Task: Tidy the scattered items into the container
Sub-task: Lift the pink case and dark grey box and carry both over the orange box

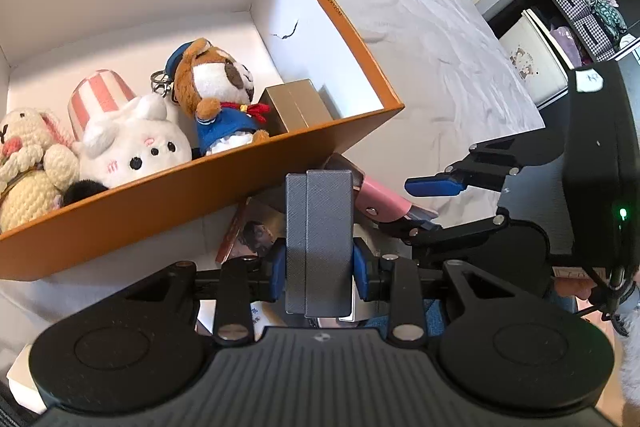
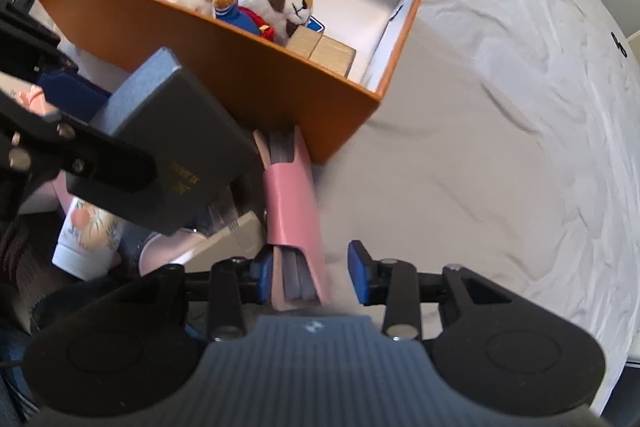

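The left gripper (image 1: 319,267) has its jaws clamped on a dark grey rectangular box (image 1: 319,223), held just outside the orange cardboard container (image 1: 200,195) at 12 o'clock. The right gripper (image 2: 313,277) has its jaws spread wide around a pink-covered booklet (image 2: 292,203) lying against the container's corner on the white bed sheet (image 2: 500,147).

A black "5" marks the white bedsheet (image 1: 420,27) (box-rim print unreadable).
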The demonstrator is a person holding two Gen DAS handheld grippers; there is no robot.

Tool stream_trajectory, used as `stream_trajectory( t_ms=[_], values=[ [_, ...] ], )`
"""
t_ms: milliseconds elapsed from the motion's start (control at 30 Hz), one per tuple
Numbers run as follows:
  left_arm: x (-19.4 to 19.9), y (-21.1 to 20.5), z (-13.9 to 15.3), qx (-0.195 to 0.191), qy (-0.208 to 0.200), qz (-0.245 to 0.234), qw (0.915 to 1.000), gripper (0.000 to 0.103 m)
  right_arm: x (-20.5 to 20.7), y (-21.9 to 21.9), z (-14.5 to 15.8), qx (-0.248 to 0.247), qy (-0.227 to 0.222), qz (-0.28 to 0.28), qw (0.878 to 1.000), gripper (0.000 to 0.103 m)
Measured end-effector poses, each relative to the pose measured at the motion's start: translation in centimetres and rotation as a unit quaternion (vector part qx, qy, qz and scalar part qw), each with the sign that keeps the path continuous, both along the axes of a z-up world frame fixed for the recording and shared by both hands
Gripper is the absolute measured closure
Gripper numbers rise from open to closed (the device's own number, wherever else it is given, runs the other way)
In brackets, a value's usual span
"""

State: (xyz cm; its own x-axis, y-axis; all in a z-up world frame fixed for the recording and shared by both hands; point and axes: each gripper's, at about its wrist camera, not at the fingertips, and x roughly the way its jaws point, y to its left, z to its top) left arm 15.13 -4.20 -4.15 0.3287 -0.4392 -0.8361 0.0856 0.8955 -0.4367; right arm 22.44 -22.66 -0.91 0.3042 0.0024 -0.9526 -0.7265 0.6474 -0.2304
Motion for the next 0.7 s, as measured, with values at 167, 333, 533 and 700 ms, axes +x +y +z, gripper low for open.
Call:
stream_trajectory(
  t_ms=[167, 333, 533, 700],
  values=[
    [0.0, 0.4, -0.2, 0.001, 0.001, 0.003, 1.0000, 0.065, 0.2, -0.3, 0.2, 0.010, 0.020, 0.002, 1.000, 0.064],
    [0.5, 0.2, -0.5, -0.018, -0.002, 0.007, 0.9998, 0.065, 0.7, -1.5, 1.7, 0.038, 0.040, -0.015, 0.998, 0.069],
    [1.4, -0.9, -1.3, -0.034, -0.011, 0.006, 0.9994, 0.065, 0.7, -1.6, 2.4, 0.038, 0.032, -0.009, 0.999, 0.067],
    [1.6, -1.4, -1.6, -0.026, -0.009, 0.008, 0.9996, 0.065, 0.2, -0.9, 1.8, 0.027, 0.023, -0.002, 0.999, 0.067]
  ],
)
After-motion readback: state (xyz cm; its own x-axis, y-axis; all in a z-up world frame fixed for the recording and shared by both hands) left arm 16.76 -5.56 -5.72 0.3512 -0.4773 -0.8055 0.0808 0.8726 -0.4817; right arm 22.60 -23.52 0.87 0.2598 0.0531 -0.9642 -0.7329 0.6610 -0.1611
